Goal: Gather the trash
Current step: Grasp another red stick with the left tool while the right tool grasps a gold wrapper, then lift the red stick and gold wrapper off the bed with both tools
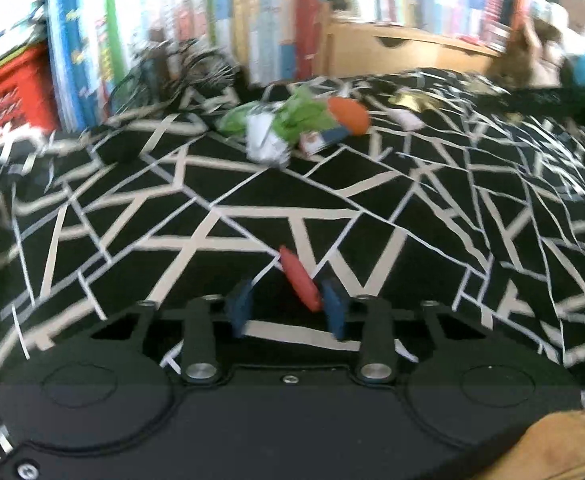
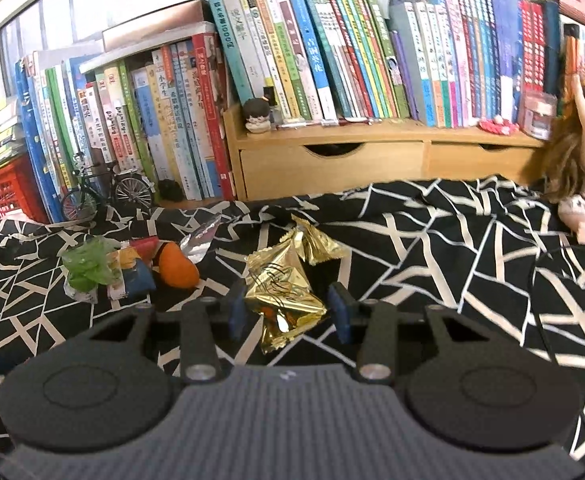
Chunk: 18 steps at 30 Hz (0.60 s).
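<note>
Right hand-held gripper (image 2: 288, 312) holds gold wrapper (image 2: 282, 300) between its pads.

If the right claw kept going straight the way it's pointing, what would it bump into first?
Probably the second gold wrapper lying on the patterned cloth, just beyond the gold wrapper that sits between the right claw fingers. Depth is hard to judge, so it might meet the cloth first.

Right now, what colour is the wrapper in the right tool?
Shiny gold wrapper; right wrist view shows it best.
</note>
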### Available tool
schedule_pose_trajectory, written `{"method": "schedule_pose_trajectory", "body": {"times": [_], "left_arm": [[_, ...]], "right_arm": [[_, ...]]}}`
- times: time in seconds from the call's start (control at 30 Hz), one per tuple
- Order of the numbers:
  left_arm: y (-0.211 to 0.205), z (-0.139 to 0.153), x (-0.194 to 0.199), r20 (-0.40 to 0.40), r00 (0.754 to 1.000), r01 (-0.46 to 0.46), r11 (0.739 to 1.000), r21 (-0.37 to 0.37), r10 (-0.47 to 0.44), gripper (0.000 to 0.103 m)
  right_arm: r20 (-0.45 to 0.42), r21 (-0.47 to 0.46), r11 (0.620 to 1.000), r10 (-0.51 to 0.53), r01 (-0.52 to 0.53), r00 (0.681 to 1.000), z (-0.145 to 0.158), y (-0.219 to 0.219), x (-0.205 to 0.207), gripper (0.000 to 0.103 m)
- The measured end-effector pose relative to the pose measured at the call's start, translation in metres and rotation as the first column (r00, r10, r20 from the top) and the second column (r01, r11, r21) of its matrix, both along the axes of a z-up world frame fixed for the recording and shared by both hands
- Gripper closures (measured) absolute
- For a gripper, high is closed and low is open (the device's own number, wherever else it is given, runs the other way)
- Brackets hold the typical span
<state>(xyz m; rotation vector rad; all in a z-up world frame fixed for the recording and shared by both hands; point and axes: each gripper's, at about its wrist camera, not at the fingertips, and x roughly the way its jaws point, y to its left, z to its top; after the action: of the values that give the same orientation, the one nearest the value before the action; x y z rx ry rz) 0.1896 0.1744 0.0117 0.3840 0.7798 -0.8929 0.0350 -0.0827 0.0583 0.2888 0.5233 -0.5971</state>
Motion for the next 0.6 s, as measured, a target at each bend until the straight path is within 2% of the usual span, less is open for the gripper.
{"method": "schedule_pose_trajectory", "body": {"times": [0.1, 0.23, 0.4, 0.6], "left_arm": [[-0.005, -0.001, -0.009, 0.044, 0.998, -0.055, 0.998, 0.017, 0.054, 0.093], [-0.009, 0.005, -0.022, 0.081, 0.994, -0.074, 0.997, 0.02, 0.072, 0.094], [-0.001, 0.029, -0.035, 0.082, 0.995, -0.05, 0.999, -0.018, 0.051, 0.094], [0.026, 0.062, -0.049, 0.109, 0.99, -0.076, 0.993, -0.088, 0.085, 0.094]], "right_arm": [[-0.012, 0.021, 1.0, -0.014, 0.014, 1.0, -0.001, 0.004, -0.003, 0.055], [0.008, 0.046, 0.998, -0.039, 0.039, 0.999, 0.006, 0.012, -0.013, 0.055], [0.031, 0.032, 0.999, -0.035, 0.034, 0.999, 0.023, 0.025, -0.026, 0.055], [0.065, 0.025, 0.999, -0.035, 0.033, 0.997, 0.043, 0.048, -0.046, 0.055]]}}
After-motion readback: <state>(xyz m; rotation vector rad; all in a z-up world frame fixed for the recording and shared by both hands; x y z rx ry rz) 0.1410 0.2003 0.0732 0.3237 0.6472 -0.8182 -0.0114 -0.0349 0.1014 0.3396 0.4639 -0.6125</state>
